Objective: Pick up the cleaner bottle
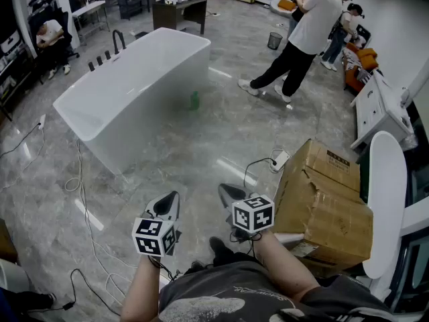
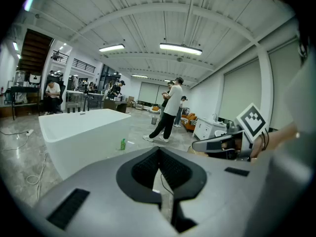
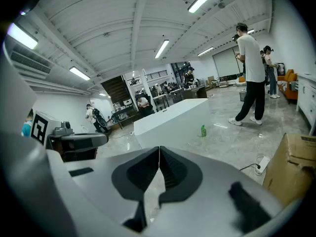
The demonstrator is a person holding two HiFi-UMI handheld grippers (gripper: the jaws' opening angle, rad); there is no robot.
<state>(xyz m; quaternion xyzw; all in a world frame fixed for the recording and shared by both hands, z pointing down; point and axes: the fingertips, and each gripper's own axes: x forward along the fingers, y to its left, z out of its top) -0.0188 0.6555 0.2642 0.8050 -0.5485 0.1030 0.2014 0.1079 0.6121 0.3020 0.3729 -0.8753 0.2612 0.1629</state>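
Small green plastic cleaner bottle (image 1: 194, 100), glossy white rectangular bathtub (image 1: 134, 92), grey marble-veined floor (image 1: 201, 146), brown cardboard box (image 1: 322, 206), grey left gripper (image 1: 171, 198) and grey right gripper (image 1: 225, 192) with black ribbed pads (image 3: 170, 169), black-and-white square-patterned marker cubes (image 1: 153, 237), standing person (image 1: 295, 39) in white T-shirt and black trousers

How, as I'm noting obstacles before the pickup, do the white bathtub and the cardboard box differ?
The bathtub is white, smooth and open-topped; the cardboard box is brown and creased. The bathtub stands farther off, ahead and left in the head view; the cardboard box sits close at the right. The green cleaner bottle stands beside the bathtub, not the cardboard box. Both rest on the grey floor.
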